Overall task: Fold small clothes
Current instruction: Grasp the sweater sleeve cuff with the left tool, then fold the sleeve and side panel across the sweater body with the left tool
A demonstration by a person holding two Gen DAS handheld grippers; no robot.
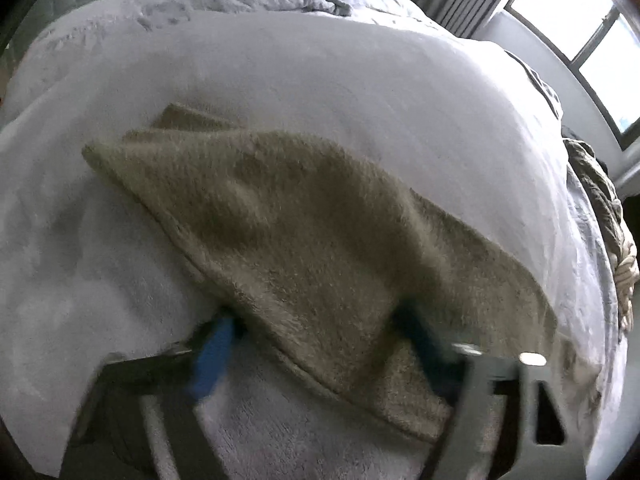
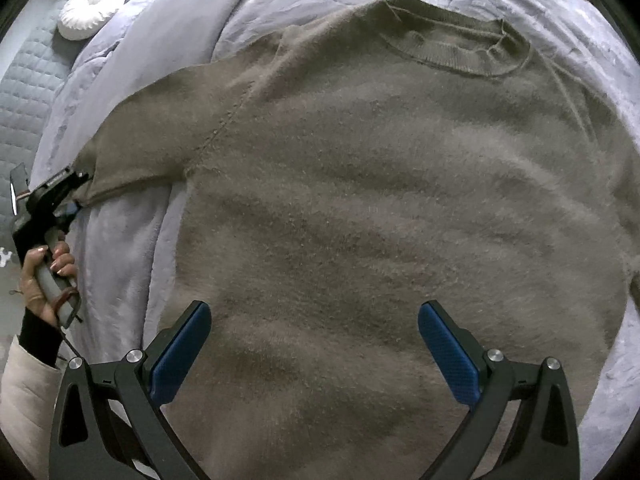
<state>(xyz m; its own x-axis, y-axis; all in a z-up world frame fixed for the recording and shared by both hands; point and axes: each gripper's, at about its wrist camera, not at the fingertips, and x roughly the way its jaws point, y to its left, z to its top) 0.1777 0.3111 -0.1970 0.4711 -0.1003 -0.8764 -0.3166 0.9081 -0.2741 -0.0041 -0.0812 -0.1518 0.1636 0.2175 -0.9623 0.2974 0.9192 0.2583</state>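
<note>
A fuzzy taupe sweater [image 2: 380,208] lies flat on a pale lilac blanket [image 2: 120,272], its ribbed collar [image 2: 452,52] at the far end. My right gripper [image 2: 314,352] hovers open and empty above the sweater's lower body. The left gripper [image 2: 70,196] shows at the far left of the right wrist view, at the end of the sweater's sleeve [image 2: 132,152]. In the left wrist view the sleeve [image 1: 304,240] drapes over and between the blue fingers [image 1: 212,356], hiding the tips; whether the gripper [image 1: 316,344] is closed on it cannot be made out.
The blanket [image 1: 320,72] covers a bed. A round white cushion [image 2: 90,10] lies on a quilted grey surface at the far left. A crumpled dark garment [image 1: 600,200] lies at the bed's right edge, below a window [image 1: 592,20].
</note>
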